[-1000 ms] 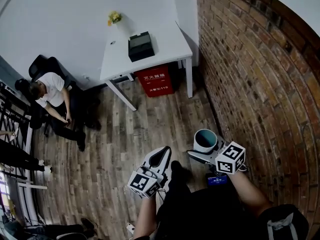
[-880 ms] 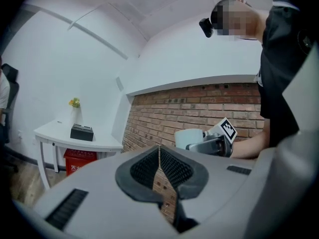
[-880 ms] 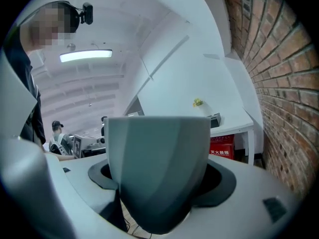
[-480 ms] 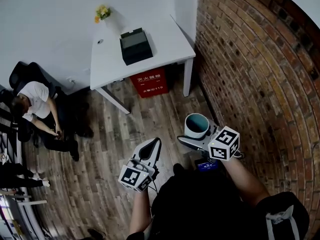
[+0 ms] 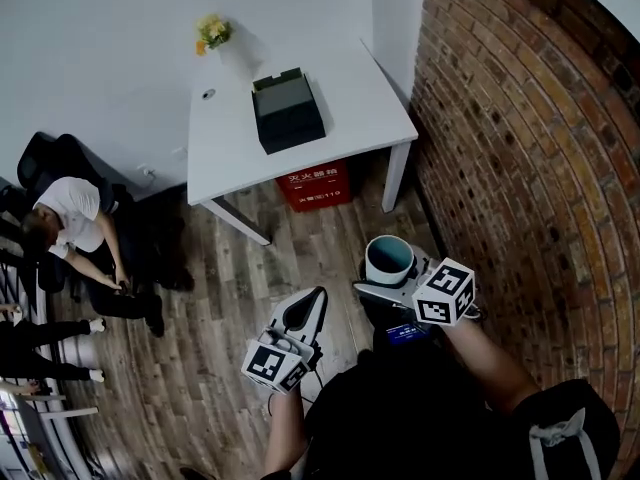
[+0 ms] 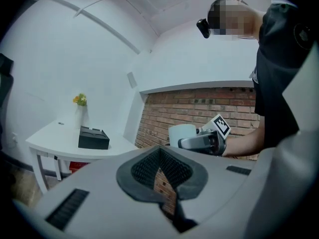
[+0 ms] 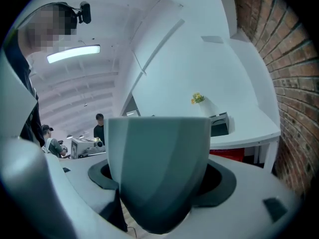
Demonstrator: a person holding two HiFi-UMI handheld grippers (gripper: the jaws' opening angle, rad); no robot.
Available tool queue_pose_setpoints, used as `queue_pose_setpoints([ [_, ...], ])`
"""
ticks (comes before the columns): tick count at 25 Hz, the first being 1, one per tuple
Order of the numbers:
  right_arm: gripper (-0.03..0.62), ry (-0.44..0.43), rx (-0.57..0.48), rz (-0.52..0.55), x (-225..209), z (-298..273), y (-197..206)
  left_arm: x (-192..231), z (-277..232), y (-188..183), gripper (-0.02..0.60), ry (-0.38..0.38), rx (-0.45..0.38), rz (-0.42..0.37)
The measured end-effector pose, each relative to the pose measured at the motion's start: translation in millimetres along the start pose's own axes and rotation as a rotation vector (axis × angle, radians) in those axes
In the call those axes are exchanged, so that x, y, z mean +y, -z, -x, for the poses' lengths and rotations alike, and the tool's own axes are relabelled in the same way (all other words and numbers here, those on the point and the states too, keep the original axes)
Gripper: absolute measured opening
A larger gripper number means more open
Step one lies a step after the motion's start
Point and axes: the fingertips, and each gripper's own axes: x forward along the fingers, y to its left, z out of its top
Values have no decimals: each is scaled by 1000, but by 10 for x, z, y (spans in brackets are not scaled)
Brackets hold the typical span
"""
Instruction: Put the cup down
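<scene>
Wooden floor [image 5: 200, 298] lies beneath; the white worktop [image 5: 350, 88] stands well ahead beside the brick wall [image 5: 520, 168]. The right tongs [image 7: 162, 178] pinch the cup [image 5: 389, 259] upright in mid-air, while the left tongs [image 5: 315, 300] are pressed together, empty. The step is likely the carry; next, the cup must be lowered onto bare worktop.

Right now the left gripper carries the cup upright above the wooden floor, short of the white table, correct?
No: the right gripper carries the cup, as the right gripper view shows; the left gripper has its jaws shut on nothing. The rest holds: upright, above the floor, short of the table.
</scene>
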Motion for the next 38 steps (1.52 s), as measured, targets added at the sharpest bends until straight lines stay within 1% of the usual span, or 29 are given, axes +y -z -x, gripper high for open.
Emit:
queue_pose_setpoints([
  [5, 399, -53, -11, -20, -652, -546, -325, 640, -509, -103, 9, -41, 22, -14],
  [8, 399, -85, -23, -27, -1064, -870, -660, 1069, -891, -320, 8, -66, 29, -18],
  [10, 399, -106, -24, -28, -1331, -1078, -883, 1314, -1142, -508, 8, -58, 21, -34],
  [14, 399, -141, -9, -21, -1791, -1432, -1225, 1667, -1585, -747, 8, 3, 29, -59],
  [19, 399, -171, -4, -22, -2189, -1752, -1506, 2112, -1947, -902, 8, -27, 35, -48],
  [23, 399, -169, 1, -31, -2362, -1967, -1624, 2368, -2080, -980, 9, -30, 39, -37],
  [27, 399, -152, -2, -22, -2411, -2164, -1726, 2655, -2150, -1064, 8, -27, 13, -12],
  [30, 399, -135, -21, -20, -2380, -2292, -1802, 2853, -2173, -1082, 8, -31, 11, 7],
  [35, 399, -106, -41, 5, -2312, -2435, -1963, 3045, -2204, -1246, 8, -9, -31, 30],
  [38, 399, -83, -51, 21, -2327, -2448, -2036, 3100, -2255, -1270, 8, 4, -35, 35],
])
